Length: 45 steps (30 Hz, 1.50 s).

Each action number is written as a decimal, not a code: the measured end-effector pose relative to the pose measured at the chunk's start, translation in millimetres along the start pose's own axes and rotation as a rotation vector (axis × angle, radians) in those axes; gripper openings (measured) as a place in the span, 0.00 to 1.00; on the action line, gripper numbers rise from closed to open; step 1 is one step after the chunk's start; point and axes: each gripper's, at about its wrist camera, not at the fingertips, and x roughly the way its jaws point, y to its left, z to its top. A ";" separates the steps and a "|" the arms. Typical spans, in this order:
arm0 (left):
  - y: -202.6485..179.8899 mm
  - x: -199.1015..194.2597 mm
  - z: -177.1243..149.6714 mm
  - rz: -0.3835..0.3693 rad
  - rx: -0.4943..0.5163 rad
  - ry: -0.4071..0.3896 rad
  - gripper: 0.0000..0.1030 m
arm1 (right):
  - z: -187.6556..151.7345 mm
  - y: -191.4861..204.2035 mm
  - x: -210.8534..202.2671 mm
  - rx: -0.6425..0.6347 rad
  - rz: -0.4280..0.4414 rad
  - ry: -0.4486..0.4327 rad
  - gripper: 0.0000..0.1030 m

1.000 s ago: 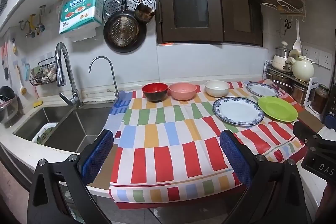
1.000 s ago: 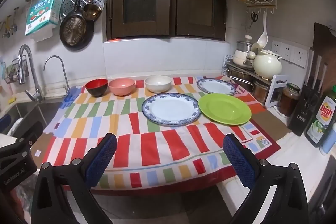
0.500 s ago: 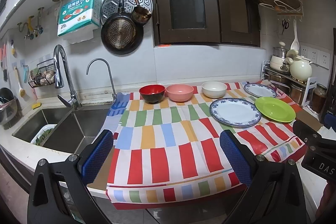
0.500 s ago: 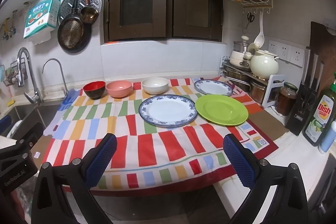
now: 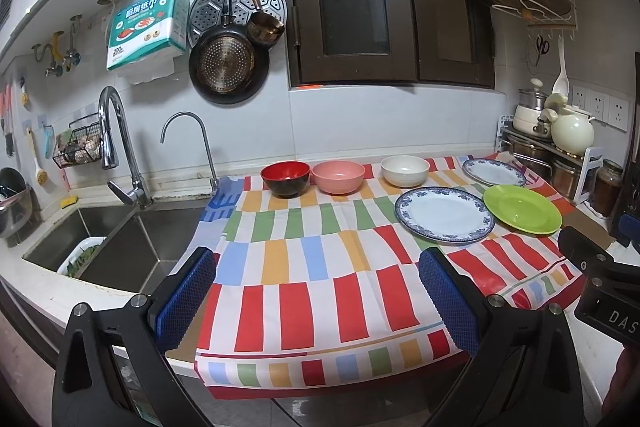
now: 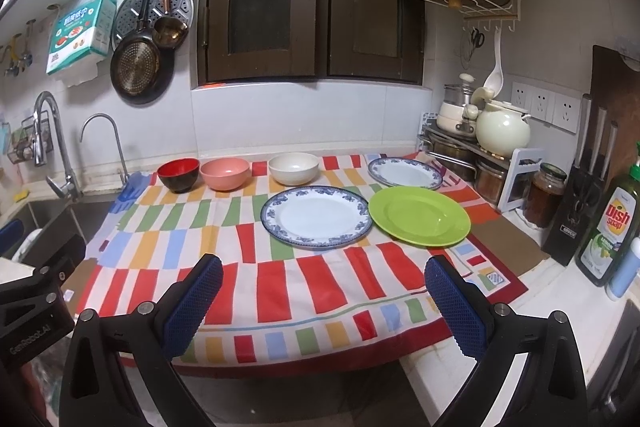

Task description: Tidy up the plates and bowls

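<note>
On the striped cloth (image 5: 304,259) stand a red-and-black bowl (image 5: 285,178), a pink bowl (image 5: 338,176) and a white bowl (image 5: 405,170) in a row at the back. To their right lie a large blue-rimmed plate (image 5: 443,213), a green plate (image 5: 522,208) and a smaller blue-rimmed plate (image 5: 494,171). The same dishes show in the right wrist view: red bowl (image 6: 178,174), pink bowl (image 6: 225,173), white bowl (image 6: 293,167), large plate (image 6: 316,215), green plate (image 6: 418,215), small plate (image 6: 405,172). My left gripper (image 5: 316,287) and right gripper (image 6: 324,301) are open, empty, near the counter's front edge.
A sink (image 5: 112,239) with two taps lies left of the cloth. Pots and a kettle (image 6: 502,129) on a rack, jars, a knife block (image 6: 576,203) and a dish soap bottle (image 6: 610,227) stand at the right. Pans hang on the wall.
Both grippers have risen and drawn back slightly, so the dishes sit lower and a little farther in both views. Nothing on the cloth has moved.
</note>
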 end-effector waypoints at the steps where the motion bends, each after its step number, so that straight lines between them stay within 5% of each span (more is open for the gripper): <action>1: -1.9 0.1 0.2 0.001 0.001 0.000 1.00 | 0.4 0.2 0.3 0.000 -0.001 0.000 0.99; 45: -17.9 12.5 1.0 0.004 0.004 0.024 1.00 | 4.0 -16.6 15.0 -0.004 -0.017 0.002 0.99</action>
